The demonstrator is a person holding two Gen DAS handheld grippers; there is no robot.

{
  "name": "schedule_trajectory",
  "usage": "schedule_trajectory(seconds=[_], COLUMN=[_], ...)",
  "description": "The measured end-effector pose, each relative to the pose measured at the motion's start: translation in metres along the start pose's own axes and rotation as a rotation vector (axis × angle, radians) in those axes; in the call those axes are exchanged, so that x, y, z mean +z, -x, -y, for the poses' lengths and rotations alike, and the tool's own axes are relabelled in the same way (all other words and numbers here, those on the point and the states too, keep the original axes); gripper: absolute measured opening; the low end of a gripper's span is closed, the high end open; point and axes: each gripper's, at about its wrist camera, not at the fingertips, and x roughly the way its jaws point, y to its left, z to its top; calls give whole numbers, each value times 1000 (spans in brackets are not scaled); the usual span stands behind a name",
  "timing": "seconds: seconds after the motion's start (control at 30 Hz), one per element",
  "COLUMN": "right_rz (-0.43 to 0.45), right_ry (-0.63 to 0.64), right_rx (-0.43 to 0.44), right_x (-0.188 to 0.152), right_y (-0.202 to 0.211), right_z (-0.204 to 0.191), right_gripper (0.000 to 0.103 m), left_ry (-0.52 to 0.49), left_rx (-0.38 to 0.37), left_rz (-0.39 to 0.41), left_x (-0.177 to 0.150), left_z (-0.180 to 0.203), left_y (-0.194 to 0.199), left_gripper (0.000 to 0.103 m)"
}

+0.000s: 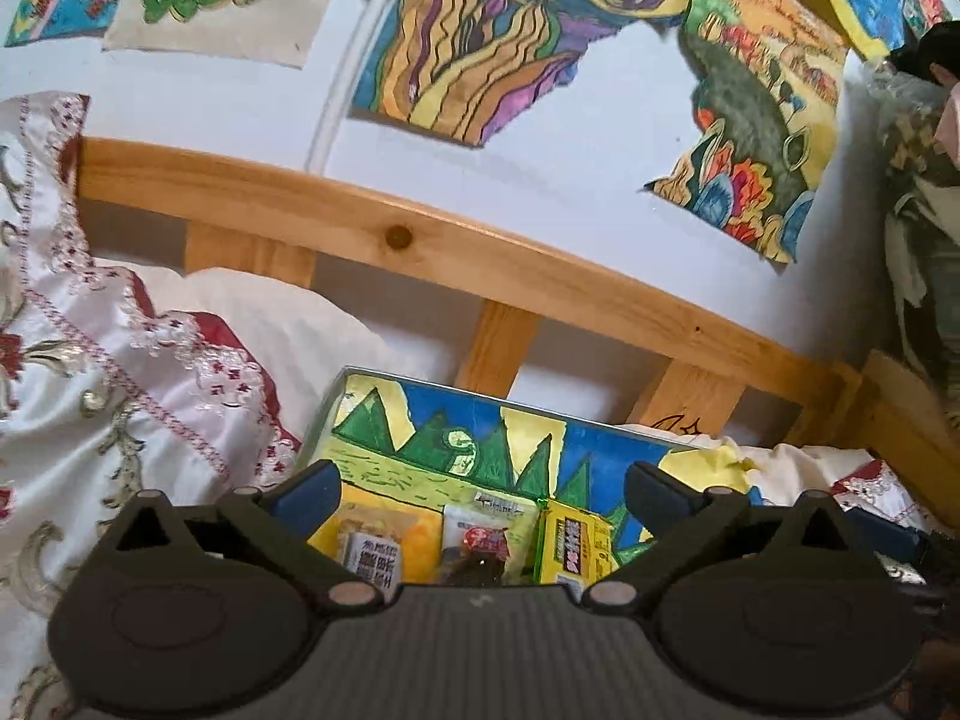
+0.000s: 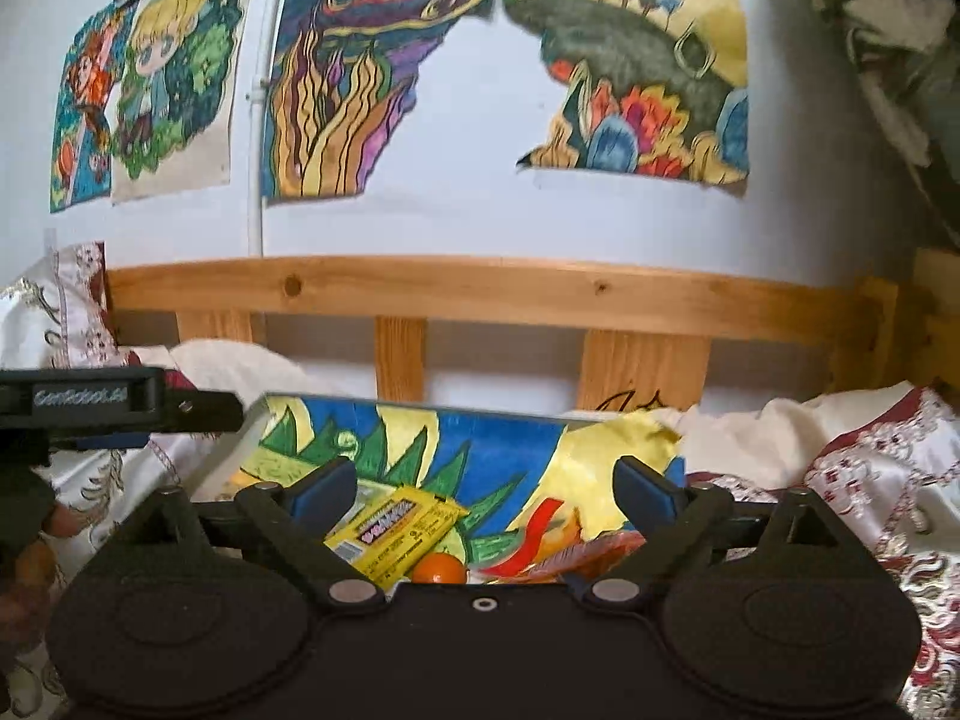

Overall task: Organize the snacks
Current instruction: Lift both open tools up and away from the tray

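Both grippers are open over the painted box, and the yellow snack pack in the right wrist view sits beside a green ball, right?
Not quite: the ball beside the yellow snack pack is orange, as the right wrist view shows. The rest holds.

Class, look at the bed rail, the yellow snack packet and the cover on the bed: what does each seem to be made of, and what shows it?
Bed rail: pale wood, likely varnished; knots and grain show.
Yellow snack packet: probably plastic film; glossy and printed.
Cover: shiny, satin-like cloth with embroidery.
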Motion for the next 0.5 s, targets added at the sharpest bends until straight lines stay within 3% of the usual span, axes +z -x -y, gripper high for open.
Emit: schedule_trajectory(seconds=[0.17, 0.5], right_rz=[33, 42], right_ry=[-18, -15], right_rx=[-19, -41], right_x=[3, -1], right_y=[24, 64], right_z=[0, -3], right_gripper=[101, 102], left_ry=[-27, -50], left_rx=[13, 12], left_rz=[25, 18], left_x=[-7, -22], left_z=[3, 11], left_y=[28, 69], left_gripper=[102, 103])
